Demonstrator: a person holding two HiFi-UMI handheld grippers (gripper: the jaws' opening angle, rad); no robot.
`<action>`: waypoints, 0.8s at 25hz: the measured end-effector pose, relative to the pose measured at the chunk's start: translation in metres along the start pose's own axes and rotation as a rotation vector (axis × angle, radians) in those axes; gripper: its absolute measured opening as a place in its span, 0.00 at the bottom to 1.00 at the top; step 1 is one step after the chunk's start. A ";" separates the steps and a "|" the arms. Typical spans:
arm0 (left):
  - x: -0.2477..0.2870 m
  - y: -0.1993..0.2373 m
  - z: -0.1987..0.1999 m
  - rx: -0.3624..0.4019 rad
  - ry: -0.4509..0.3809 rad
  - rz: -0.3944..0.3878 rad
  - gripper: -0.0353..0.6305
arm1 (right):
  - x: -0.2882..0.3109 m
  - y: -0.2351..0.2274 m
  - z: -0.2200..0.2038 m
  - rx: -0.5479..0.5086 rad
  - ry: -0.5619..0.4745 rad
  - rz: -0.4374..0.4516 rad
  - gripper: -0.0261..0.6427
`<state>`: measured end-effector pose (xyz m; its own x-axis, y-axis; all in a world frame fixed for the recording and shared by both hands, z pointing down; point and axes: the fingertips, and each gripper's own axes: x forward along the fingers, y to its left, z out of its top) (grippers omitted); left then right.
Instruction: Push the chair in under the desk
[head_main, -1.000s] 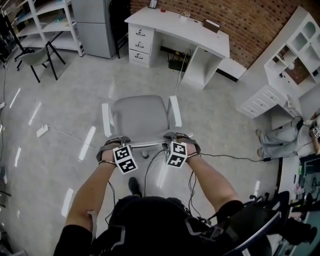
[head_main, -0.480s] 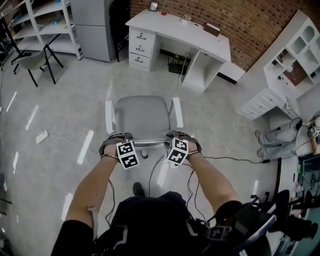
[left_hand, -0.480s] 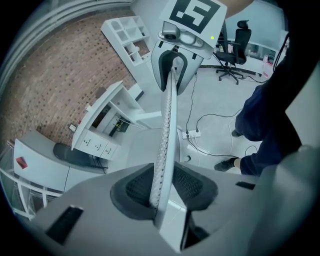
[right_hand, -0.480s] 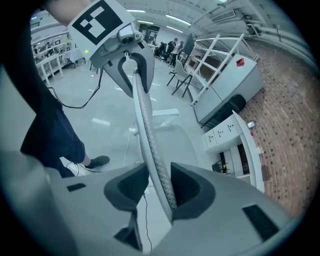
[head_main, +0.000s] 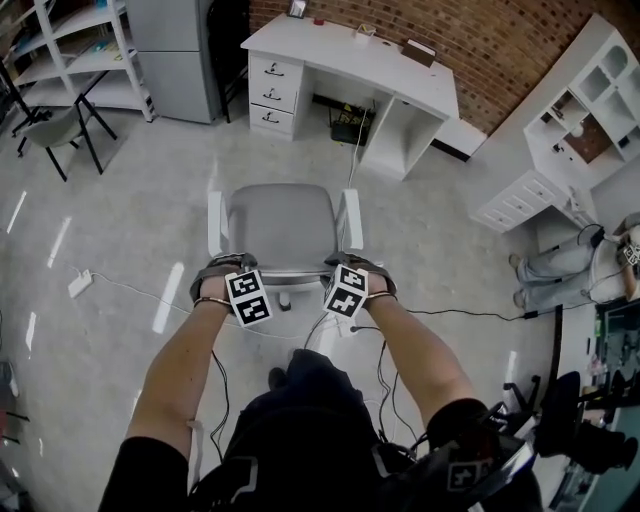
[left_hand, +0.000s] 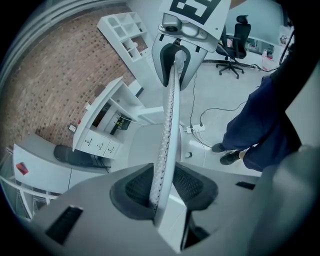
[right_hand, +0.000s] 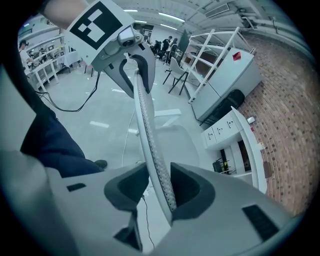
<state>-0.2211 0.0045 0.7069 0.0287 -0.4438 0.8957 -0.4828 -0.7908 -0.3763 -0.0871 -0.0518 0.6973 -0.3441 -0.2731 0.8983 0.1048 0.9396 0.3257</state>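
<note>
Head view: jaws of left gripper (head_main: 227, 266) and right gripper (head_main: 352, 264) clamp the gray chair (head_main: 282, 226) backrest, white desk (head_main: 352, 58) well apart.

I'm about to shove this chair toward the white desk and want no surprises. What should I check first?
1. Left gripper shut on the chair backrest: ok.
2. Right gripper shut on the same backrest: ok.
3. Chair lined up with the desk opening: not ok, opening lies to the right.
4. Floor ahead free: not ok, a cable trails from the desk.
5. Opening empty: not ok, a dark box sits inside.
6. Wheels free of cables: cannot tell, seat hides them.
</note>
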 end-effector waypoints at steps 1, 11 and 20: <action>0.002 0.006 0.000 -0.002 0.002 -0.001 0.24 | 0.002 -0.007 0.001 -0.002 0.002 -0.010 0.25; 0.029 0.061 0.002 0.014 0.027 -0.015 0.24 | 0.024 -0.055 0.012 0.030 -0.006 0.007 0.25; 0.052 0.097 0.013 0.021 0.039 -0.042 0.24 | 0.041 -0.096 0.008 0.035 -0.004 0.026 0.25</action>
<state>-0.2547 -0.1003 0.7136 0.0140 -0.3937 0.9191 -0.4638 -0.8169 -0.3429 -0.1188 -0.1511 0.7005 -0.3453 -0.2478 0.9052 0.0807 0.9531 0.2917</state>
